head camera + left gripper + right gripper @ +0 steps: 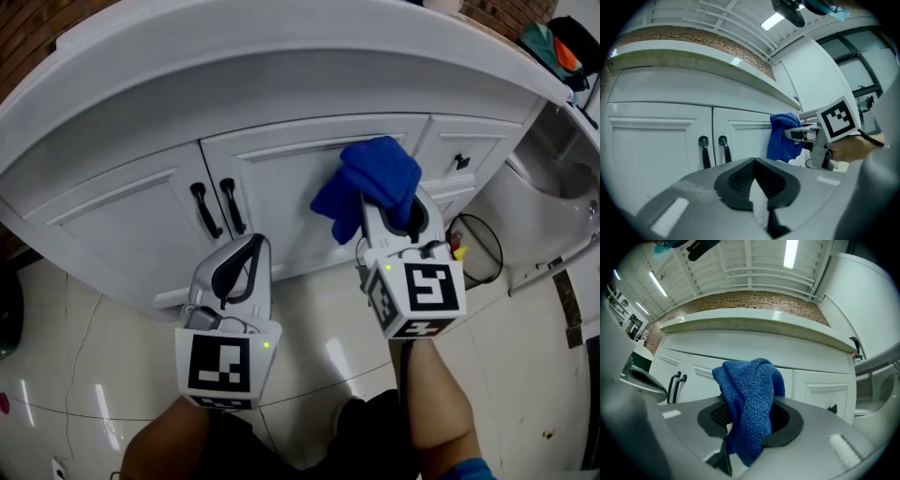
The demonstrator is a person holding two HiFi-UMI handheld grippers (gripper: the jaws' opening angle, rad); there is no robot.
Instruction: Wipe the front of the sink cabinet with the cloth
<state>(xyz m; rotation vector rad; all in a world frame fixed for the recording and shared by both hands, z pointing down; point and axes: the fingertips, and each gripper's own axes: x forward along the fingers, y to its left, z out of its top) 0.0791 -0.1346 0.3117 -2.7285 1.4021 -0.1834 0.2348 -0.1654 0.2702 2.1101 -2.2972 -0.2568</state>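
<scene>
Now, blue cloth [752,394] tight between right tongs [745,423] near sink cabinet [281,178]; left tongs [757,180] together, empty.

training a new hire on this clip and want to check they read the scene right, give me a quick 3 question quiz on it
1. True or false: the left gripper holds the blue cloth.
2. In the head view, the two black door handles on the sink cabinet lie: A) left of the cloth, B) right of the cloth, C) behind the cloth.
3. One word: are the left gripper's jaws open or shut?

Key:
1. False: the right gripper is clamped on it.
2. A.
3. Shut, with nothing between them.
</scene>
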